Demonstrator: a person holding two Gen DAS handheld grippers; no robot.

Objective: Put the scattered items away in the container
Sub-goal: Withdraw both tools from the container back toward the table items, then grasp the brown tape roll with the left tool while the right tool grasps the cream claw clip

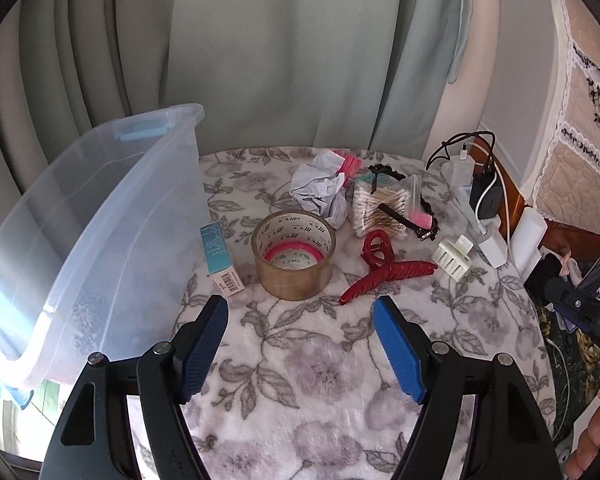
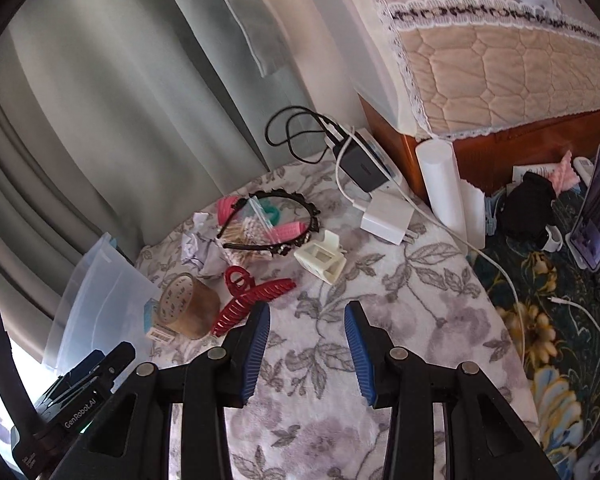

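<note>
**Small Items Spread Beside Clear Bin on Floral Cloth**

A roll of tape (image 1: pixel 293 255) was seen standing on its side face near the middle of the floral cloth (image 1: pixel 320 360), just right of the clear plastic container (image 1: pixel 100 220). A small teal box (image 1: pixel 220 256) lay between the tape and the container wall. Beyond the tape, crumpled paper (image 1: pixel 320 192), a bag of cotton swabs (image 1: pixel 384 204) and a black headband (image 2: pixel 276 220) were bunched together; a red claw clip (image 1: pixel 384 268) and a cream clip (image 1: pixel 453 258) lay to its right. What the container held could not be made out through its cloudy wall.

The left gripper (image 1: pixel 300 344) and right gripper (image 2: pixel 306 354) were both held with fingers spread apart, nothing between them, short of the tape.

The tape was judged stiff and light, best taken across its rim; the red clip rigid but springy, best pinched at its spine. The paper and swab bag were judged soft and yielding. Open cloth was left on the near side of the tape; the container's tall rim would have to be cleared, and charger cables (image 2: pixel 380 200) crowded the far right.
</note>
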